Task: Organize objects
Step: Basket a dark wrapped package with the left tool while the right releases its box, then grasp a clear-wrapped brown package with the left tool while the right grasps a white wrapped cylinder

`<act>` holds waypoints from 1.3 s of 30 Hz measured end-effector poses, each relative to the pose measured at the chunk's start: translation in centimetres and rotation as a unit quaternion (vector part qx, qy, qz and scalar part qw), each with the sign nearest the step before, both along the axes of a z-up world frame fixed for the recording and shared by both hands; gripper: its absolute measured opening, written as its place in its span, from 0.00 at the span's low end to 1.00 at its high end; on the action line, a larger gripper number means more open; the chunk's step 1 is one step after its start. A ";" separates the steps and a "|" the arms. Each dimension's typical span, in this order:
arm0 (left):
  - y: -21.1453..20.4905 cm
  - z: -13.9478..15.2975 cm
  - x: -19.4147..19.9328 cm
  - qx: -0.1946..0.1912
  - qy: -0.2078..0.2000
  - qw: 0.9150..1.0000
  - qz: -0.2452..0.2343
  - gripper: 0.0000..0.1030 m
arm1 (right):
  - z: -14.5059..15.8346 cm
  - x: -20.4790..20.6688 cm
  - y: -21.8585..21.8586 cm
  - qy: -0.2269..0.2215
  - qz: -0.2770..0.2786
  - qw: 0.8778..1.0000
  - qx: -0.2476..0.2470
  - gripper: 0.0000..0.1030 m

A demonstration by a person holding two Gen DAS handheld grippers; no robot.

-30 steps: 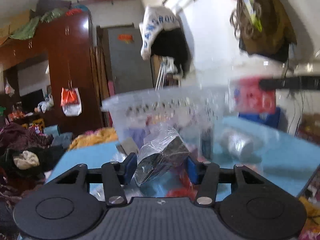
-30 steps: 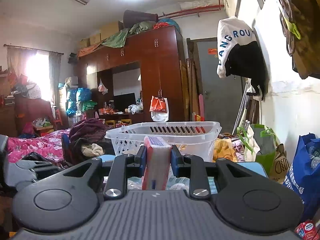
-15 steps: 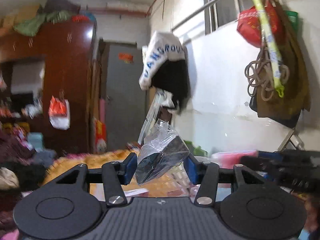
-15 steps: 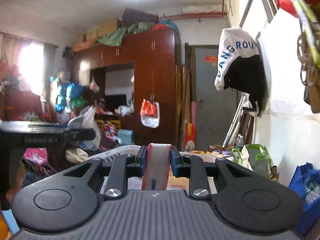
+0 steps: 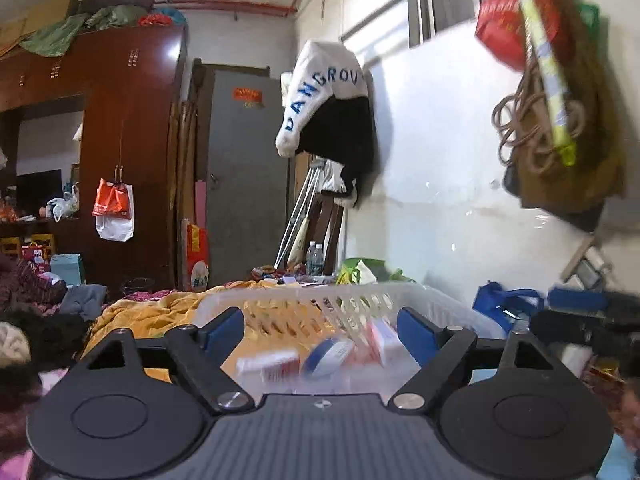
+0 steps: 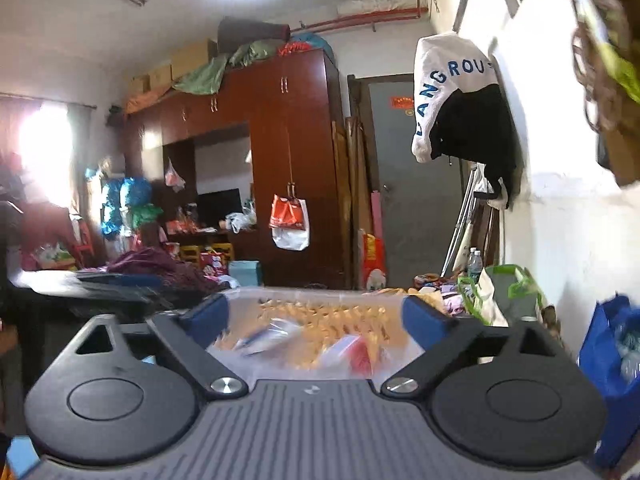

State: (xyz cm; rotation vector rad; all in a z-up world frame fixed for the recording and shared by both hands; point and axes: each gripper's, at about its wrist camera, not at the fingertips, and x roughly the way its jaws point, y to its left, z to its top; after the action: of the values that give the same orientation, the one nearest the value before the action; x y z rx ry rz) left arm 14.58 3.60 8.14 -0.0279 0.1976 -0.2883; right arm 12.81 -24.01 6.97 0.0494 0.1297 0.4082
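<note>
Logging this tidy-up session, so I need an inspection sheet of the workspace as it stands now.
Surface: hidden under the basket; not judged.
Job's things: white slotted plastic basket holding blurred red-and-white boxes and a blue-and-white packet.
Clutter: yellow blanket, heaped clothes, blue bag.
Grippers: left gripper and right gripper have just been opening; nothing between the jaws.
Cables: coiled brown rope hanging on the wall.
Surroundings: dark wooden wardrobe, grey door, white-and-black jacket.

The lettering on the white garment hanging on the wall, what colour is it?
Blue lettering on the white garment, clearest in the right wrist view.
</note>
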 end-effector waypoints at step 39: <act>1.0 -12.6 -11.6 0.092 0.048 0.993 0.053 0.51 | -8.1 -0.6 3.0 0.168 -0.052 0.976 -0.127 0.50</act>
State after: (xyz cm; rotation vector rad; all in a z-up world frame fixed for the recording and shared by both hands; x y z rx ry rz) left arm 3.03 4.60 -4.47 0.1299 0.3159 -0.1611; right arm 12.19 -21.01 -1.08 -0.1273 0.5108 0.2730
